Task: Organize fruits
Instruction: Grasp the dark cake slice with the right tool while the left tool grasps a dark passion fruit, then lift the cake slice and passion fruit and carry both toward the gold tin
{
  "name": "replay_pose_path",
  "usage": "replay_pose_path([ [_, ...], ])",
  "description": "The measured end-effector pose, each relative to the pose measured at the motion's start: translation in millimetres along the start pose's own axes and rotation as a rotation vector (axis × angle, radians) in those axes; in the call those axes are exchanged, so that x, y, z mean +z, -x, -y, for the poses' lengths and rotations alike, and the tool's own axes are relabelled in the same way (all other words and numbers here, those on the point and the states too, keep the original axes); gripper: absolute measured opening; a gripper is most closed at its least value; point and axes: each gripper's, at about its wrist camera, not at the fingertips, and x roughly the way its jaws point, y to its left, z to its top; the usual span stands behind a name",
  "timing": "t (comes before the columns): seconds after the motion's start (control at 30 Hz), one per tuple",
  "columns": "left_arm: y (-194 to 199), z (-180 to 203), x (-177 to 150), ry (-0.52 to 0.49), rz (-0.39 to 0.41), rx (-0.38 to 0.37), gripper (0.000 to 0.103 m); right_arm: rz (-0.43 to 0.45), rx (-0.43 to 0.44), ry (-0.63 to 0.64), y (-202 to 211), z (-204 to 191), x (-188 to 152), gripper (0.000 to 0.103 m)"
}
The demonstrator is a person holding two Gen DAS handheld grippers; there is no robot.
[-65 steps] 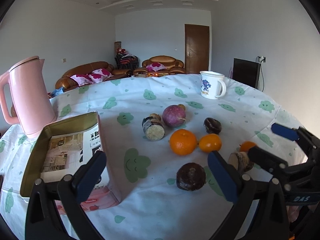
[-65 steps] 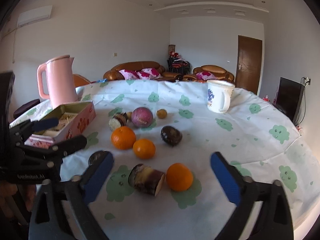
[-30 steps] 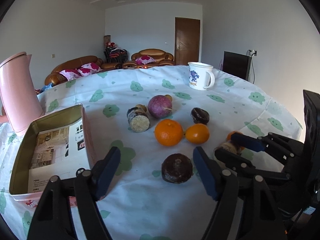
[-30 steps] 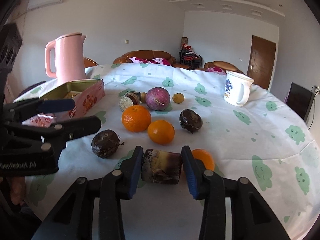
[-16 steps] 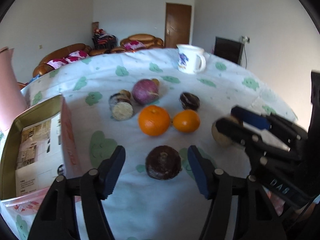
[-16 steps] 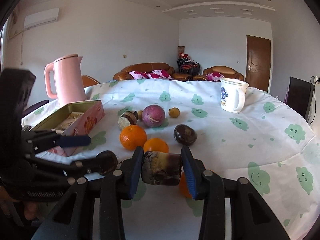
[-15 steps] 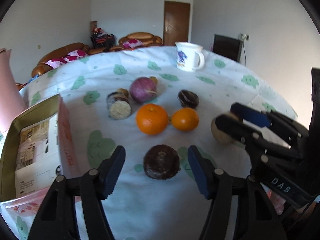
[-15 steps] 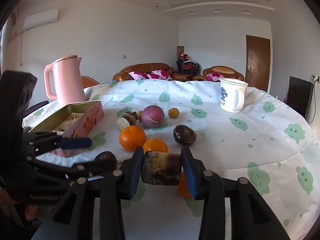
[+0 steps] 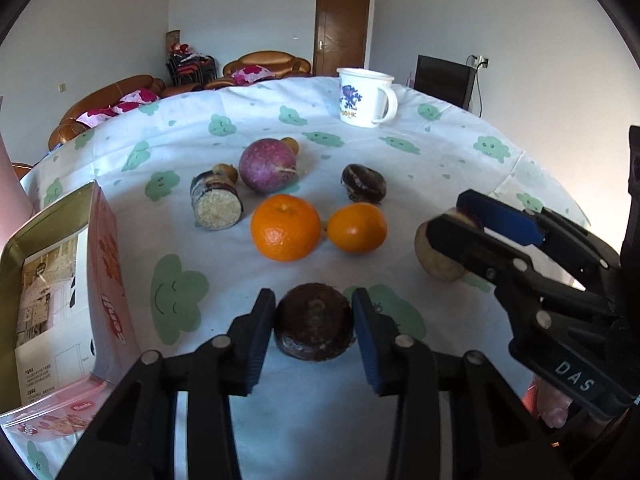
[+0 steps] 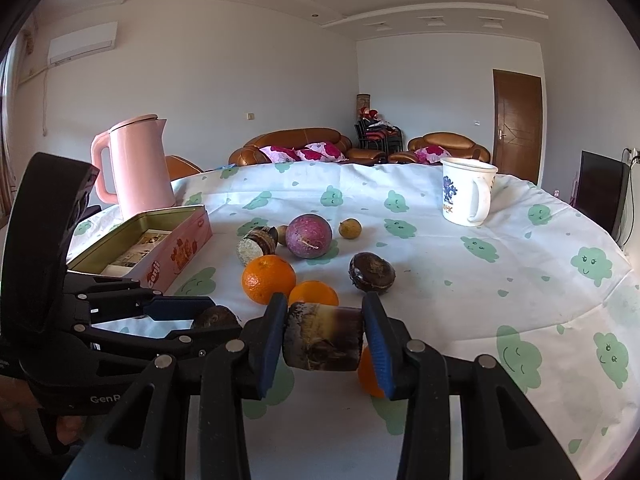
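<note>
Left wrist view: left gripper (image 9: 314, 316) has just been closing; jaws now either side of the dark round fruit (image 9: 314, 322), pads look pressed on it, so it's a clamp; fruit sits on the tablecloth (image 9: 248, 128) just beside the pink tin (image 9: 102, 264). A sec ago those jaws stood wide w/ the fruit loose ahead; now it's caught, so probably ready to lift toward the tin. Big orange (image 9: 285, 227) & small orange (image 9: 357, 227) wait behind, touching; purple fruit (image 9: 268, 165) further back. Right gripper (image 9: 460, 220) shows at the right edge, clenched on a cane piece (image 9: 434, 258).

Right wrist view: right gripper (image 10: 326, 338) grips the cane piece (image 10: 324, 338) end to end, same as a sec ago; piece looks clear of the cloth. Left gripper (image 10: 216, 318) at left w/ the dark fruit (image 10: 214, 317) peeking out. Tin (image 10: 176, 252) sits open beside the pink kettle (image 10: 136, 166); mug (image 10: 466, 191) well apart at the back.
</note>
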Motion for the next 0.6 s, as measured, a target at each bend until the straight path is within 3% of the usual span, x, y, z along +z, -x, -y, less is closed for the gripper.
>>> replay_pose_path([
  [0.6,21.6,-4.3,-0.3,0.027,0.137,0.028,0.041,0.034,0.002,0.007,8.2,-2.5,1.7,0.041],
])
